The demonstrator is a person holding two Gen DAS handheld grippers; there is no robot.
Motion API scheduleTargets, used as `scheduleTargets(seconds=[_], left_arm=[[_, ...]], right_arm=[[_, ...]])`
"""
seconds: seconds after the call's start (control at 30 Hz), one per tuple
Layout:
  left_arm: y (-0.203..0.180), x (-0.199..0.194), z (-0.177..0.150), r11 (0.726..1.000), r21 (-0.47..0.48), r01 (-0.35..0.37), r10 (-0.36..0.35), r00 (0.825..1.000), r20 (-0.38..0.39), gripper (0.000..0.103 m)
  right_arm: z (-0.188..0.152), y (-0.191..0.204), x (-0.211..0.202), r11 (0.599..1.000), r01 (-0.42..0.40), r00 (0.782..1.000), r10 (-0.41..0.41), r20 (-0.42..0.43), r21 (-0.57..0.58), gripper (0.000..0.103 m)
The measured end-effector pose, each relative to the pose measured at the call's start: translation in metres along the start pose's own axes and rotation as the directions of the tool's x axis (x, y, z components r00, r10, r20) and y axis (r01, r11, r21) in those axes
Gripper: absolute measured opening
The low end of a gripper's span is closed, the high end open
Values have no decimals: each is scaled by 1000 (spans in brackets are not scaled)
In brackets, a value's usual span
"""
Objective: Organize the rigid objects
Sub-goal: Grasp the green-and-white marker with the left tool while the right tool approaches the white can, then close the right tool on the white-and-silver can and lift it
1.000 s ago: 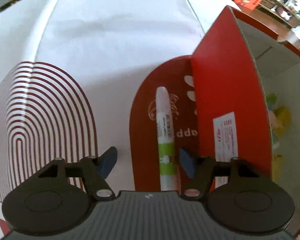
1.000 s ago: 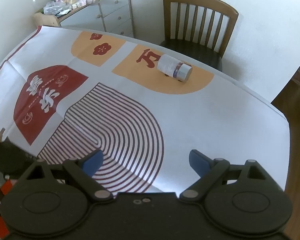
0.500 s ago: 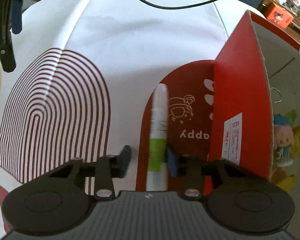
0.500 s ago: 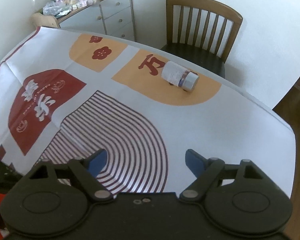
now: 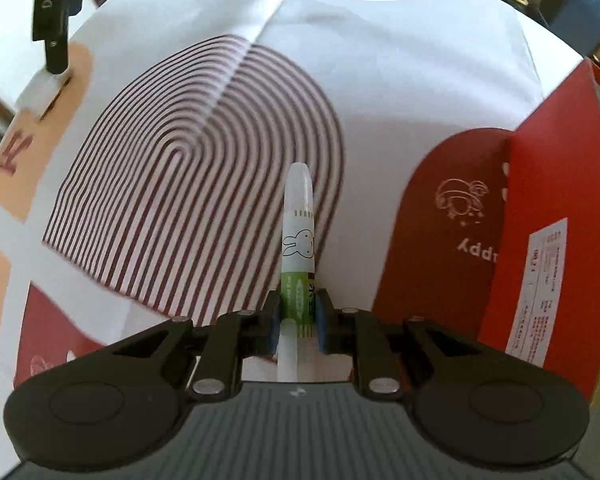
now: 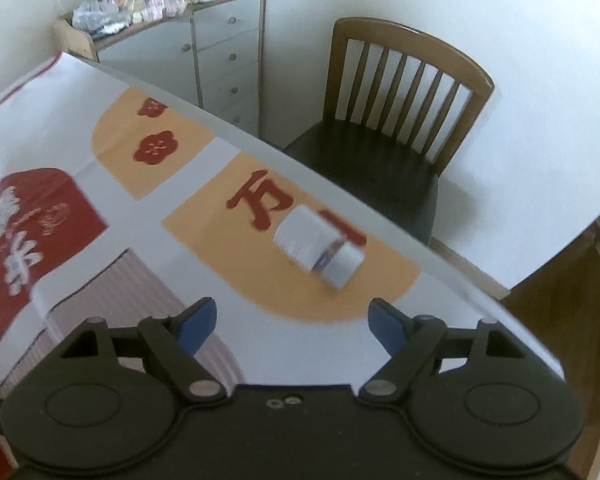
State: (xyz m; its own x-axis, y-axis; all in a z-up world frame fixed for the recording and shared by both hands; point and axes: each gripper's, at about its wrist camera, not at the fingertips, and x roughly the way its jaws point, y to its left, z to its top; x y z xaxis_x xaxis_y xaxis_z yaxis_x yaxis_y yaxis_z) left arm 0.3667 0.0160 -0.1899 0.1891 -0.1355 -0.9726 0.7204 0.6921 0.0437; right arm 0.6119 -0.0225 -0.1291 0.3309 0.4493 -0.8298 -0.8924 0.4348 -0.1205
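My left gripper point(image 5: 296, 322) is shut on a white and green glue pen point(image 5: 298, 236) with a rabbit drawing, held above the patterned tablecloth with its tip pointing away. A red cardboard box point(image 5: 548, 248) stands open to its right. My right gripper point(image 6: 292, 322) is open and empty, a short way in front of a white bottle with a silver cap point(image 6: 320, 248) that lies on its side on an orange patch near the table's far edge.
The table point(image 6: 100, 92) carries a cloth with striped arch, red and orange patches. A wooden chair point(image 6: 396, 120) stands past the far edge, a white drawer unit point(image 6: 220, 52) beside it. The other gripper point(image 5: 56, 12) shows at the top left of the left wrist view.
My left gripper closed on the glue pen and lifted it off the cloth, swinging left away from the box. My right gripper moved closer to the lying bottle.
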Motion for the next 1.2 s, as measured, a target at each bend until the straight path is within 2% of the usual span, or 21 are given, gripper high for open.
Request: scheduleTargets(seconds=[0.07,0.23,0.53,0.6,0.67,0.77,0.93,1.2], left_arm=[[3,0,-3,1000,-18,-3,3,1000,4,17],[2,-9,-6,998,-55,4,-3,1000,19,17],[7,3,0,996,-90,10,-8,1000,26,17],[7,4,0,996,-93,9,-7,1000,29,17],[8,3,-1,995,-103,10,-7,999,34,17],[7,2,-3,993,-122,2,2,999,35,17],[9,0,-3,982,-187,-4,10,999,31,17],[12,0,-4,952,-305,-19,35,998,46,17]], right_arm=[[9,0,15,1000,1,1000,-1,-16,-31,76],[28,8,43,992,16,999,-21,-41,-127,75],[43,9,80,982,33,995,-49,-83,-188,72],[41,8,86,983,33,995,-50,-90,-179,70],[40,6,85,989,6,996,-19,-88,-148,60],[34,5,79,994,-14,997,6,-77,-110,40],[15,16,65,998,38,998,-41,-53,-45,39],[-34,30,27,997,56,995,-52,-81,46,39]])
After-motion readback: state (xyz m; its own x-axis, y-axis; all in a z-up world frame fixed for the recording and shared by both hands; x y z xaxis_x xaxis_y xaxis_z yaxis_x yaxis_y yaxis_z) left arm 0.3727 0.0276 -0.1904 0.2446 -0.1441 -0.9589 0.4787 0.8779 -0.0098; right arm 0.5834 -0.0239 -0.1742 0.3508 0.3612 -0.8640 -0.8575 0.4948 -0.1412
